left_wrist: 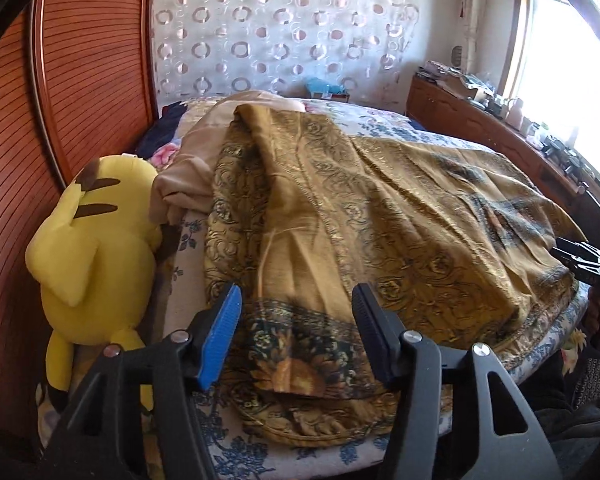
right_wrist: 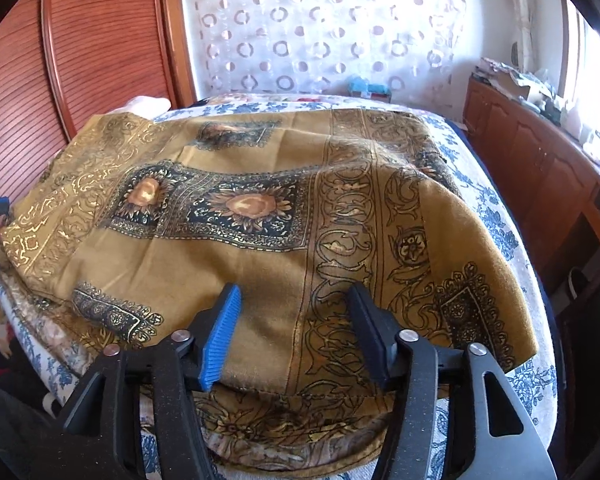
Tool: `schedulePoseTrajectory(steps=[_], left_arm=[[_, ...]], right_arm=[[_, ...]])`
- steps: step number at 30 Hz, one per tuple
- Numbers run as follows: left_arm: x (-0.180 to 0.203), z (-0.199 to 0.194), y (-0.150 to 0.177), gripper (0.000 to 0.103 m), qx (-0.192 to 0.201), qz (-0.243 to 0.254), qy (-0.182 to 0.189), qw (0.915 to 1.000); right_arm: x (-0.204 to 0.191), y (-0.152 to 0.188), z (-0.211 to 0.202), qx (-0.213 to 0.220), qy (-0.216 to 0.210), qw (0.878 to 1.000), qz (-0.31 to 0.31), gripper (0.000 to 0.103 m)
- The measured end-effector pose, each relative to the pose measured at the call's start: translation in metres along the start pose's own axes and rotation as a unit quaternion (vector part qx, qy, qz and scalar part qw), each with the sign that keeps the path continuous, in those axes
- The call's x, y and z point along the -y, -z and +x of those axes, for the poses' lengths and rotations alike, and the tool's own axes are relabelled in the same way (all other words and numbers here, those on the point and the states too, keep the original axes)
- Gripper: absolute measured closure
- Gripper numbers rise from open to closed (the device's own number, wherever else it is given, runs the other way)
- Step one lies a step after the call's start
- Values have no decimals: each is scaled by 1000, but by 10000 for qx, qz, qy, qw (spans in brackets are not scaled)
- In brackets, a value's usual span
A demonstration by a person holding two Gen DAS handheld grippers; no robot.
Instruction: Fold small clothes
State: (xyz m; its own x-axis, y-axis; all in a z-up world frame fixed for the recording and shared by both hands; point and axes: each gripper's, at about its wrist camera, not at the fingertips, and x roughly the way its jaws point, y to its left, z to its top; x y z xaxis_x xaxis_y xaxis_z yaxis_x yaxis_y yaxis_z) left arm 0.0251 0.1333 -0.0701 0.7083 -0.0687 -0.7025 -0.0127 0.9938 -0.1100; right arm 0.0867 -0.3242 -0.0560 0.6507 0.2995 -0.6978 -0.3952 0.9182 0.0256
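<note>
- The left gripper [left_wrist: 296, 316] has its jaws apart over the cloth [left_wrist: 340, 216], gripping nothing.
- The right gripper [right_wrist: 294, 316] is also apart over it.

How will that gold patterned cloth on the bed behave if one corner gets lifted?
Probably floppy: the gold cloth lies in soft folds and ridges over the bed, so it should drape and sag, not hold shape. Likely light, since it looks thin at its edge. It may drag rather than slide cleanly, as it lies spread wide across the floral sheet.
</note>
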Motion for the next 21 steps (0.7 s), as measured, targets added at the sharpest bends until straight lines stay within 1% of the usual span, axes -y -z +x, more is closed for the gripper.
schedulePoseTrajectory(steps=[3,11,14,21], left_arm=[[-5,6,2,46,-64,-70,-67,9999],[-17,25,11,46,-324,-289,-117,9990],[-20,27,14,46,-355,-348,-92,9987],[-19,28,16,46,-323,-262,-164,9990]], right_arm=[[-7,4,1,124,171,9996,-166,39],[-4,3,2,130,169,9997,-114,39],[-5,3,2,132,172,9997,-112,39],[-4,3,2,133,168,9997,-110,39]])
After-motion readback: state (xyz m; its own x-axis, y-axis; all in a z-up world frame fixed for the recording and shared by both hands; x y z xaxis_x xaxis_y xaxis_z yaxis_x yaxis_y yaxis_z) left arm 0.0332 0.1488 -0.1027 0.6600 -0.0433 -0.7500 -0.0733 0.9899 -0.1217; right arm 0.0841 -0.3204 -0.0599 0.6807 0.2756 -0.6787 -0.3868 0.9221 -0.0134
